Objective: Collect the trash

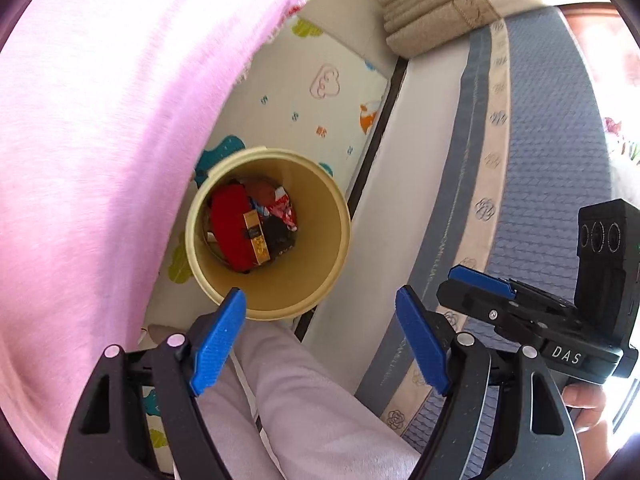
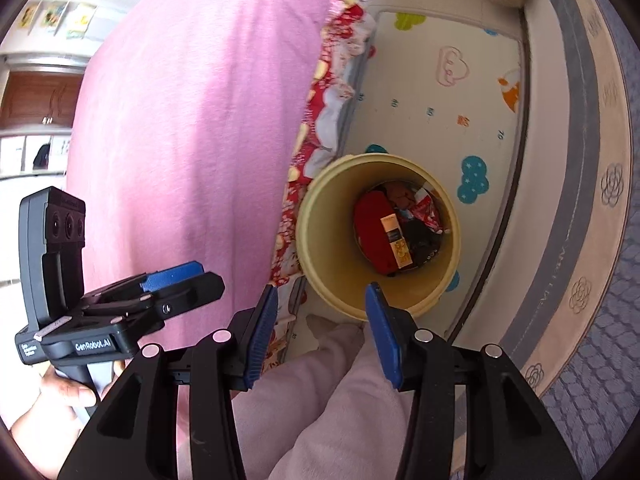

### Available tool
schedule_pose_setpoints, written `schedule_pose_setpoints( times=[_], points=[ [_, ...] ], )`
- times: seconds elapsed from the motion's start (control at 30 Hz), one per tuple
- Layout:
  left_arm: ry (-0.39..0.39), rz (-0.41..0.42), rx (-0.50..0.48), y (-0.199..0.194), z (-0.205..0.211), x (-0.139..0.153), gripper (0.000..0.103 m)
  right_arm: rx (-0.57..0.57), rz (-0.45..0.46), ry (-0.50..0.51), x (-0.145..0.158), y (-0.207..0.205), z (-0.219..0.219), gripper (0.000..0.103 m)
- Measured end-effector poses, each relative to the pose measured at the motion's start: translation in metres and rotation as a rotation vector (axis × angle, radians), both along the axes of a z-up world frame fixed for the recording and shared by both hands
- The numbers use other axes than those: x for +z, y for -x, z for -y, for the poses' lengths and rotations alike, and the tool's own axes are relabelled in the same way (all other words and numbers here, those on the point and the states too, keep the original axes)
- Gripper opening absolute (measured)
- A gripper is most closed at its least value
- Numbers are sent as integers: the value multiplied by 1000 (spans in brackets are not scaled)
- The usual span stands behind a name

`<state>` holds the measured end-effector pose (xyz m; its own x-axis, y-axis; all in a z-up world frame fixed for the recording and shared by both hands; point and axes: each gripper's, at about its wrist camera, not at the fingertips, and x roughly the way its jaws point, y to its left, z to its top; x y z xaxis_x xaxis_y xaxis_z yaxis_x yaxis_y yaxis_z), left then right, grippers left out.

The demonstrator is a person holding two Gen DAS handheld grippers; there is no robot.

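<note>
A cream round bin (image 1: pixel 320 276) (image 2: pixel 332 248) stands on the floor mat below both grippers. Inside it lie a red packet (image 1: pixel 230 232) (image 2: pixel 372 232), a gold box (image 1: pixel 256 240) (image 2: pixel 396 242) and other dark and red wrappers. My left gripper (image 1: pixel 320 300) hangs above the bin's near rim, open wide with nothing between its blue pads. My right gripper (image 2: pixel 322 292) hovers over the same rim, open about half way and empty too. Each gripper also shows side-on in the other's view: the right gripper (image 1: pixel 478 280) and the left gripper (image 2: pixel 176 274).
A pink blanket (image 1: pixel 100 140) (image 2: pixel 192 120) hangs close on the bin's left. A patterned play mat (image 1: pixel 312 92) (image 2: pixel 440 112) covers the floor. A grey-blue quilted mattress (image 1: pixel 552 140) (image 2: pixel 600 240) runs along the right. The person's pale trouser leg (image 1: pixel 312 400) (image 2: pixel 340 400) lies just below the grippers.
</note>
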<state>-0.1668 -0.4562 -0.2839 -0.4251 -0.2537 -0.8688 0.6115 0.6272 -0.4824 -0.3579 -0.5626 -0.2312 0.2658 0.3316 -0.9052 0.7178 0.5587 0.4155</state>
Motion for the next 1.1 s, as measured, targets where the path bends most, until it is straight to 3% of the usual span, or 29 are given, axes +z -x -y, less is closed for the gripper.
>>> schedule_pose_setpoints(
  times=[0.33,0.53,0.8,0.97,1.1],
  points=[
    [49,96,185,-49,-90,62,76,318,57,43,59,-100,-72,46],
    [44,185,382,-81,-182,99,77,540,110,55,84,-179,-146,46],
    [8,375,688,-99,-322,153,80,798,236,80,120,-269,-265,46],
    [-21,477,843,-103,-403,183,82,918,318,150,146,-299,-336,48],
    [-28,520,940,-107,-461,199,85,966,383,213,164,-314,-378,57]
  ],
)
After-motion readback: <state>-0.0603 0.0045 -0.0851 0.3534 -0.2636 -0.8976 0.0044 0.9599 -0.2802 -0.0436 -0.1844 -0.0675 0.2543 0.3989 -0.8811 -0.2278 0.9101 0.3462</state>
